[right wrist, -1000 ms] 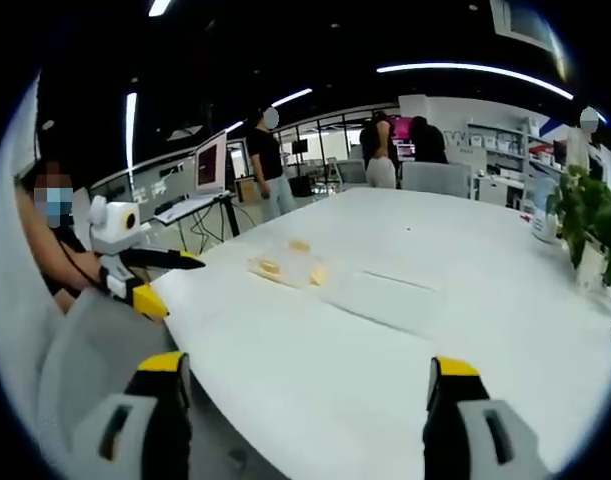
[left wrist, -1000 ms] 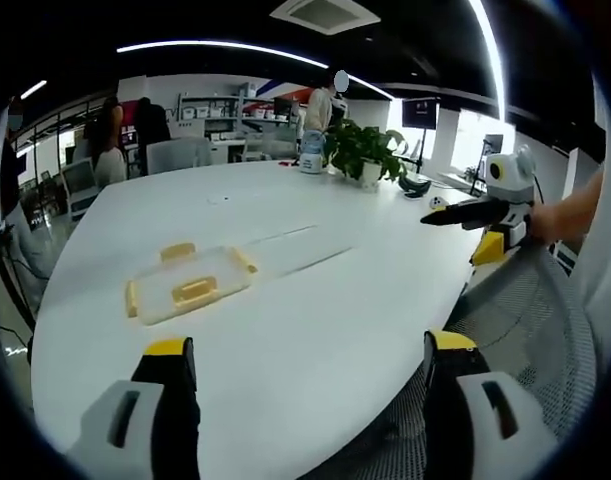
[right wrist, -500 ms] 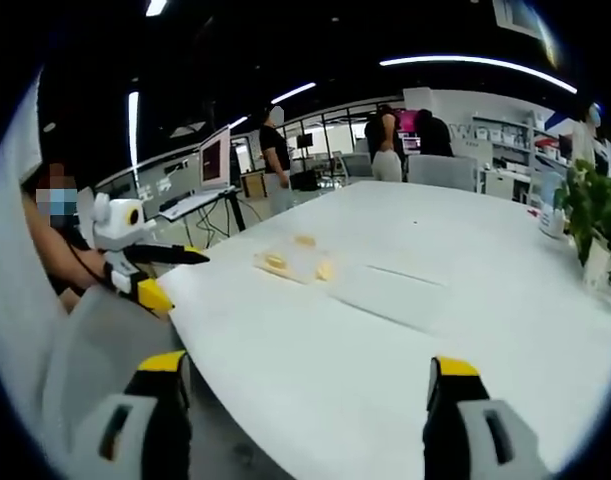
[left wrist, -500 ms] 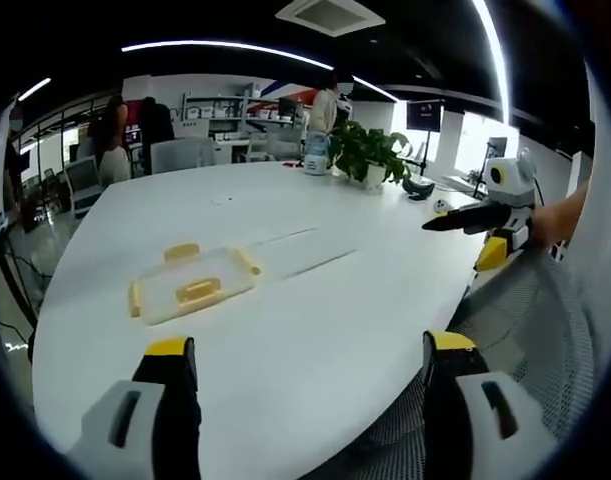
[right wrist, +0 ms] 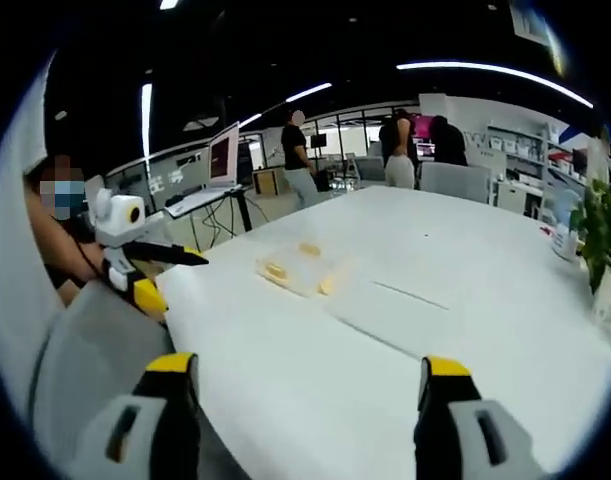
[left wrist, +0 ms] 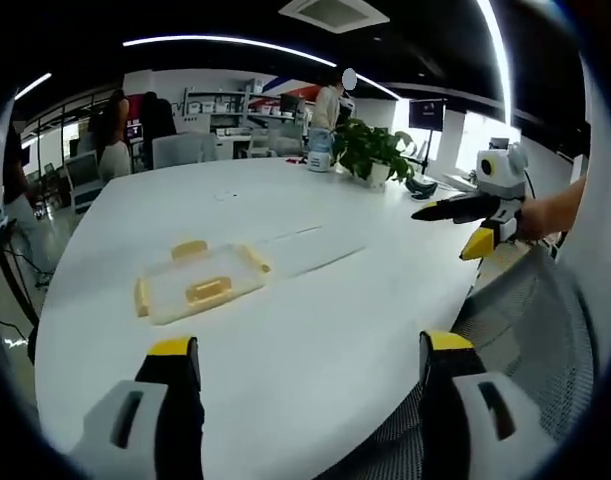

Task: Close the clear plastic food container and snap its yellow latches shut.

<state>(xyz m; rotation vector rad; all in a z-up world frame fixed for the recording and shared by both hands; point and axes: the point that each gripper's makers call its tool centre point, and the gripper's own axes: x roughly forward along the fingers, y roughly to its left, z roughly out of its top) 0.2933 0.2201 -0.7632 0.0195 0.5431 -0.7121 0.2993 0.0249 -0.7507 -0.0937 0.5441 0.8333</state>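
On the white table (left wrist: 315,300) lies the clear container (left wrist: 200,285), lid on, yellow latches (left wrist: 207,291) showing, contents not discernible. Left tongs (left wrist: 300,385) and right tongs (right wrist: 300,390) both gape wide, empty, well short of it.

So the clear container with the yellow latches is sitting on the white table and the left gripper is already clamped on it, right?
Not quite. The clear container with its yellow latches does sit on the white table, but the left gripper is open and well short of it, holding nothing, as the left gripper view shows.
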